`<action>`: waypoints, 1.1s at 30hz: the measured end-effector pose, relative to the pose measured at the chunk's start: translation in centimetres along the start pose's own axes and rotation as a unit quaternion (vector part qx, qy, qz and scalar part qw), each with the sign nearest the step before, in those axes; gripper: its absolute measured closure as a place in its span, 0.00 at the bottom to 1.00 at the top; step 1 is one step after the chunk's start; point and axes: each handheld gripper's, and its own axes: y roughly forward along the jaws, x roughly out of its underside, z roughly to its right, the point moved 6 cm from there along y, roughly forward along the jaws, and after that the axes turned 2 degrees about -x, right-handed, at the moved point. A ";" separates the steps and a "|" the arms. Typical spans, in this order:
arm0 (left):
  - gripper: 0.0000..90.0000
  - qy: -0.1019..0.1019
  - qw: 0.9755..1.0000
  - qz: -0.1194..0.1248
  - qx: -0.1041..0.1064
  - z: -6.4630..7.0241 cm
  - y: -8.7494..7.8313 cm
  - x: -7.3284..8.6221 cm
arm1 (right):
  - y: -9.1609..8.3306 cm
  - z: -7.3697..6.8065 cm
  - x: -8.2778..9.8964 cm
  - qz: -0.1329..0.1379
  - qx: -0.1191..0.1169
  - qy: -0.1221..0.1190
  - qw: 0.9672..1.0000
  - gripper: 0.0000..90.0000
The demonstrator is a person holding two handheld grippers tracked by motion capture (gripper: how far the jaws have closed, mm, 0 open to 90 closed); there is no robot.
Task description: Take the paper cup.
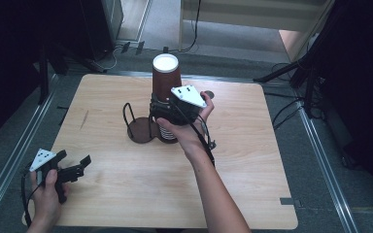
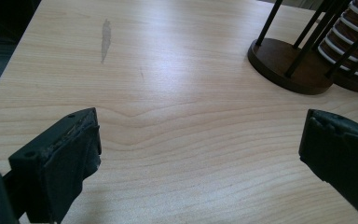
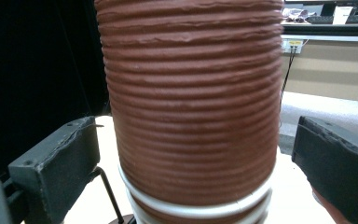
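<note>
A brown ribbed paper cup (image 1: 165,77) stands upside down on top of a stack of like cups (image 1: 167,132) at the table's middle back. My right gripper (image 1: 161,108) is open around that top cup (image 3: 191,93), with a thin gap showing at each jaw. A white rim (image 3: 191,205) of the cup below shows under it. Beside the stack stands a dark wire cup holder (image 1: 142,131) with a round wooden base (image 2: 284,65). My left gripper (image 1: 74,158) rests open near the front left corner, nothing between its jaws (image 2: 200,140). The stack (image 2: 349,42) is far ahead of it.
The light wooden table (image 1: 252,160) has a grey smear (image 2: 106,39) at its left. A small dark round spot (image 1: 209,93) lies behind the right hand. Black stands and cables border the table on the floor.
</note>
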 end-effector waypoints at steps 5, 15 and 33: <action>0.00 0.000 1.000 -0.001 0.001 0.0 0.0 0.0 | 0.6 -0.1 -0.2 -0.001 0.004 0.000 1.000 0.01; 0.00 -0.001 1.000 -0.002 0.003 -0.1 0.0 0.0 | 1.7 -0.1 -0.3 0.010 0.024 0.001 1.000 0.07; 0.00 -0.008 1.000 -0.001 0.007 -0.2 0.0 0.0 | 1.9 -0.3 -0.6 0.015 0.022 -0.012 1.000 0.11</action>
